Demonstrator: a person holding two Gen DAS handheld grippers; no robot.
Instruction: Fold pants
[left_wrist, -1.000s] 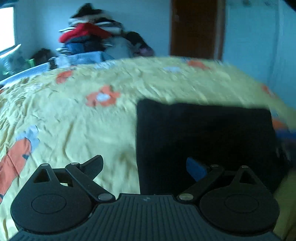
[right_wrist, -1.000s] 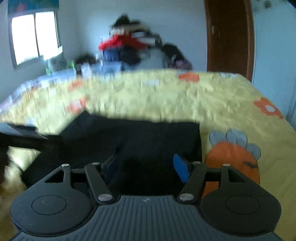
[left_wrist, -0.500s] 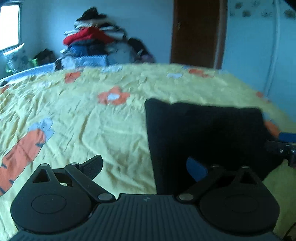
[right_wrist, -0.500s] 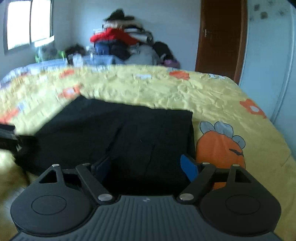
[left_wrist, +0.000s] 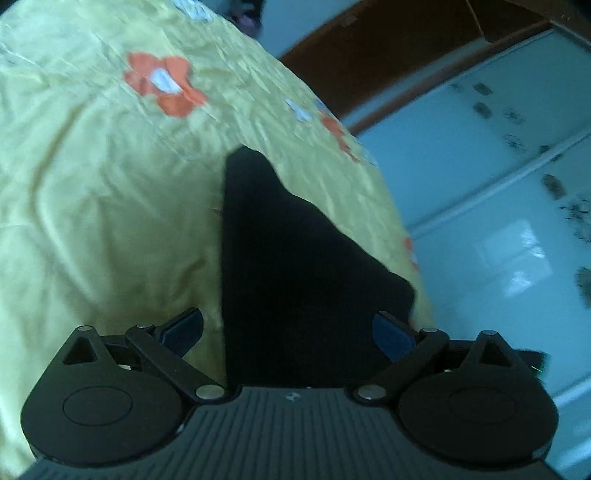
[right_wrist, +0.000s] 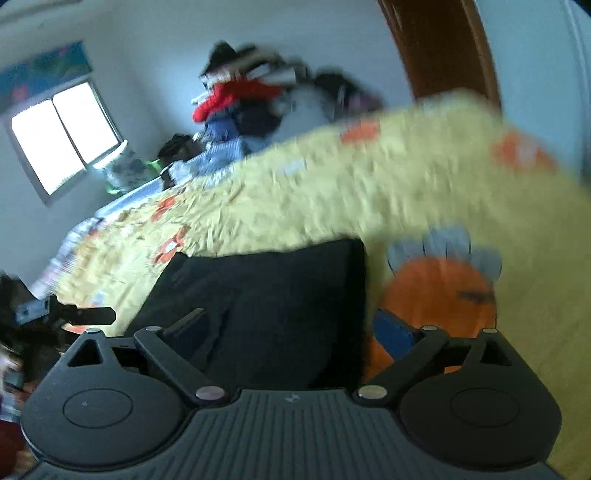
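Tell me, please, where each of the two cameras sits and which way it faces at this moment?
Left wrist: sits on the left gripper, tilted, looking down along its open fingers at the black pants on the yellow bedspread; wardrobe doors beyond.
Right wrist: sits on the right gripper, whose jaws are opening, facing across the bed toward the clothes pile and window; the other gripper shows at the left edge.
Shared: pants and bedspread.

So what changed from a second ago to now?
Both views tipped sideways as the hands rolled. The right gripper has its jaws opening wider, gripping nothing. The left gripper stayed open and empty. The black pants stayed folded flat on the yellow bedspread.
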